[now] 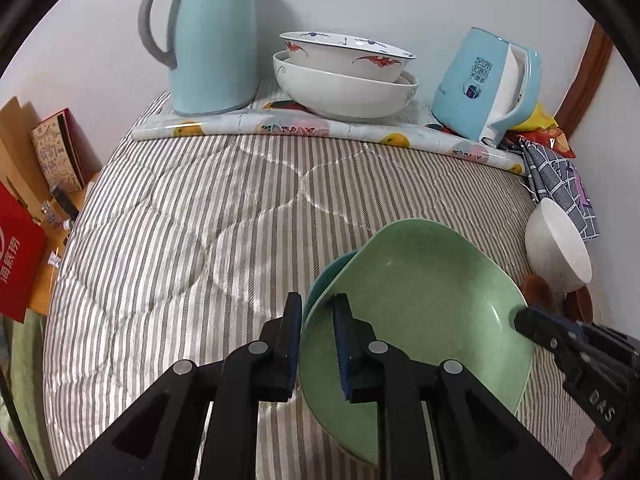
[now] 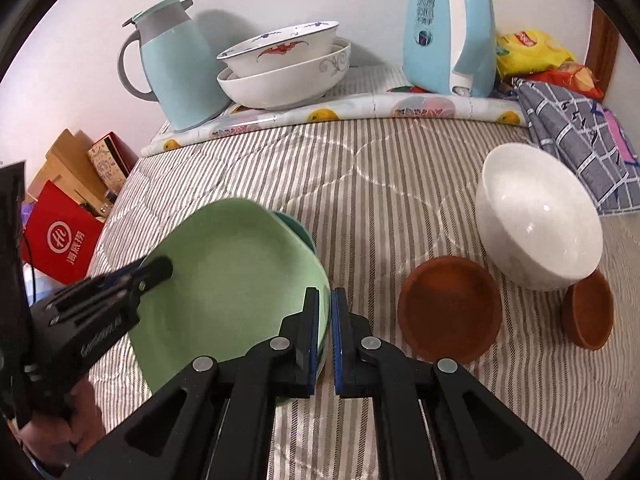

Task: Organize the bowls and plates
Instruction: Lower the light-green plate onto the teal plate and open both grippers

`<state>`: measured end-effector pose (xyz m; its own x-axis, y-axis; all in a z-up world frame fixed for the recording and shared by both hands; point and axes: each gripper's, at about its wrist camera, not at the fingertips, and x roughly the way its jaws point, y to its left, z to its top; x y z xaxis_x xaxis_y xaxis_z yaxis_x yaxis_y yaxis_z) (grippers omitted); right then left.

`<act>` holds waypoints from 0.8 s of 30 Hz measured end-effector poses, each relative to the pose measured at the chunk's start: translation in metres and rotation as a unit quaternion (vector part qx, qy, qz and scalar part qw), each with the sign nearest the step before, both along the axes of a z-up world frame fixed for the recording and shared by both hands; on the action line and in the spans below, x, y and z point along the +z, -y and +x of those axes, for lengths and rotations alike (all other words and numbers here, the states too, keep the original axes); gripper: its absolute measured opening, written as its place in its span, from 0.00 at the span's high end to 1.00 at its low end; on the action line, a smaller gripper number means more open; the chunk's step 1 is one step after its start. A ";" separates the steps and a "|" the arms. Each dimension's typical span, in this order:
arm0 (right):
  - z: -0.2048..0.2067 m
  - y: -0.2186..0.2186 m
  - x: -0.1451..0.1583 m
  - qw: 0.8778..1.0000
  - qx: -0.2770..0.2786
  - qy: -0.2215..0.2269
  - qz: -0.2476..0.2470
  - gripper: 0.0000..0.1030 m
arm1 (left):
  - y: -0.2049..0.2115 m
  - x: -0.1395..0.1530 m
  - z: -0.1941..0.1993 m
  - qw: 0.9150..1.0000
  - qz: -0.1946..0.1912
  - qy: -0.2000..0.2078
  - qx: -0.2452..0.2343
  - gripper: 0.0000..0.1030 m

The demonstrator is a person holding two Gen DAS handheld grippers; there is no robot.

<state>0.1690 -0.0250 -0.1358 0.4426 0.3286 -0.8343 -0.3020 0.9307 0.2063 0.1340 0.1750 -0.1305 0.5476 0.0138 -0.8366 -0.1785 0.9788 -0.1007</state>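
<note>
Bed (image 1: 180, 240): covered by a striped quilt, on which all the crockery is set; soft, uneven footing is judged likely.
Left gripper (image 1: 318, 304): set astride the left rims of the plates; whether its pads press cannot be told.
Green plate (image 1: 420, 300): held tilted low over the quilt, near the front edge of the bed.
Teal plate (image 1: 332, 268): mostly hidden under the green plate, its far edge showing.
Right gripper (image 2: 325, 296): closed on the green plate's right rim.
Risk, plates: if one side is let go while tilted, the green plate could be levered off-centre or slid off the teal one.
White bowl (image 2: 540, 220): tipped beside two brown dishes (image 2: 450, 312); could be rolled by a nudge.
</note>
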 end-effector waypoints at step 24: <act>-0.036 0.011 0.001 1.000 0.017 -0.007 0.020 0.88 | 0.026 0.008 -0.007 0.999 0.025 0.017 -0.014 0.43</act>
<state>0.1332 -0.0358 -0.1352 0.4190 0.3765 -0.8262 -0.3304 0.9108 0.2475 0.1269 0.1487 -0.1224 0.5769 0.0405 -0.8158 -0.1488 0.9873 -0.0562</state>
